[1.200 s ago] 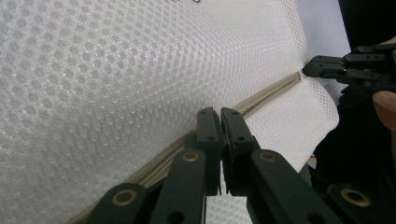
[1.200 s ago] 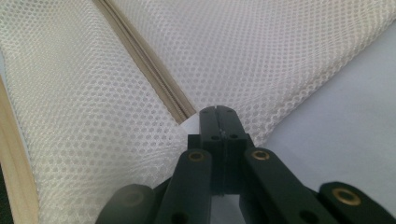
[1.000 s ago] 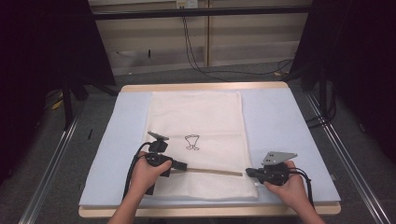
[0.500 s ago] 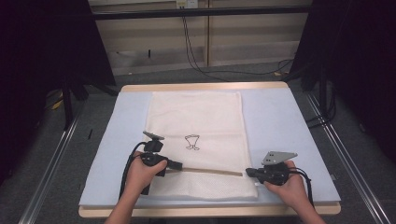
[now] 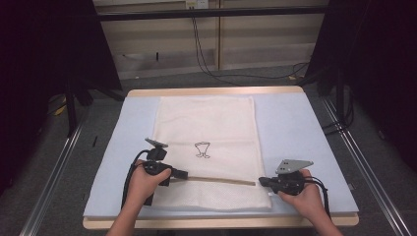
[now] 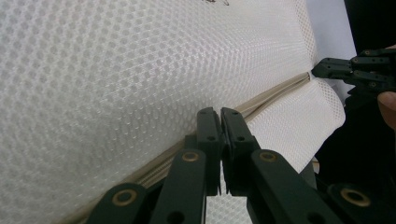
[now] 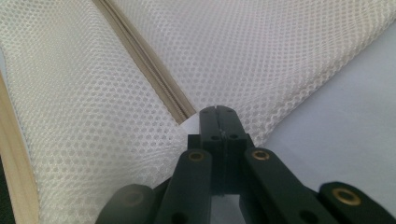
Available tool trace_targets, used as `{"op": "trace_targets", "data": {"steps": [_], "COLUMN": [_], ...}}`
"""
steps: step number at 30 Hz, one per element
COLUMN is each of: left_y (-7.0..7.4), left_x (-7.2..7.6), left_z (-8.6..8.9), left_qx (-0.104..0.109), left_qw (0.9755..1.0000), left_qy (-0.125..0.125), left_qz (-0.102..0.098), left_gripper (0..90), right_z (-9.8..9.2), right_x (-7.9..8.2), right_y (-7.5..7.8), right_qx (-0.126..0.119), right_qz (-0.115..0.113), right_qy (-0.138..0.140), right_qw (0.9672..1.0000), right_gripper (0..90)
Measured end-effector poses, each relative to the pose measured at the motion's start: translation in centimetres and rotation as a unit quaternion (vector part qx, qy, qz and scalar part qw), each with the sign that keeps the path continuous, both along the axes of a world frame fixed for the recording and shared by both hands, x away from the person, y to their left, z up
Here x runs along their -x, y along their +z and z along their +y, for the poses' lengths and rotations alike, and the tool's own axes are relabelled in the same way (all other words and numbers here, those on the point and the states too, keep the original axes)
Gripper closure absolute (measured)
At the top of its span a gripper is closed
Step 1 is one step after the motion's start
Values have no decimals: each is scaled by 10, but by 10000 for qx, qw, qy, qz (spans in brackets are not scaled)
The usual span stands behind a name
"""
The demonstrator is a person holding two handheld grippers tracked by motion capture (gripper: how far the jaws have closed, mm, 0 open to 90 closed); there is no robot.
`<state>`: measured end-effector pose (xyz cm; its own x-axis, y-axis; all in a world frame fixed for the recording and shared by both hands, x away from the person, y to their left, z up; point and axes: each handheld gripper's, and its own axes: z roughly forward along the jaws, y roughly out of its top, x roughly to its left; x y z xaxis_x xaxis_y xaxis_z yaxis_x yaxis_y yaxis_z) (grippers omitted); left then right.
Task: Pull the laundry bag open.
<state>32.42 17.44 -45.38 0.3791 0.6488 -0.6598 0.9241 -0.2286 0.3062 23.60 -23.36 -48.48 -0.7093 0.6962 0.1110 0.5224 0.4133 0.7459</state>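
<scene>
High view shows us a white mesh laundry bag (image 5: 206, 147) lying flat on the blue mat (image 5: 295, 132) at the table's centre, its beige zipper (image 5: 221, 180) running left to right near the near edge. We find the left gripper (image 5: 184, 174) at the zipper's left end and the right gripper (image 5: 262, 181) at the bag's right edge, where the zipper ends. In the left gripper view, our jaws stand together on the zipper line, apparently pinching the slider, though we cannot see the slider itself. In the right gripper view, the jaws are clamped on the mesh edge beside the zipper end. Risks, in our judgement: the left pinch may slip off, or the thin mesh may bunch and jam the zipper if the right hold slackens.
</scene>
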Motion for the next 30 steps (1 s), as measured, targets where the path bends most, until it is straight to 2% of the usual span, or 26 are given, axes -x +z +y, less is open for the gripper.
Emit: {"op": "trace_targets", "data": {"steps": [2,10,15,19,30], "left_y": [0,-2,-1,-1,1], "left_x": [0,1,1,2,3], "left_z": [2,10,16,21,40], "left_qx": [-89,9,-131,-65,-60], "left_qw": [10000,9999,9998,9998,9995], "left_qy": [8,98,147,169,322], "left_qz": [-39,37,-35,6,-8], "left_gripper": [873,873,873,873,872], "right_z": [0,0,-1,-1,-1], "right_x": [0,0,0,0,0], "right_y": [0,0,0,0,-1], "right_qx": [-3,-18,-23,-31,-40], "right_qz": [2,2,2,-3,14], "right_qy": [1,4,0,1,-25], "right_qw": [10000,10000,10000,10000,10000], "right_gripper": [900,900,900,900,900]}}
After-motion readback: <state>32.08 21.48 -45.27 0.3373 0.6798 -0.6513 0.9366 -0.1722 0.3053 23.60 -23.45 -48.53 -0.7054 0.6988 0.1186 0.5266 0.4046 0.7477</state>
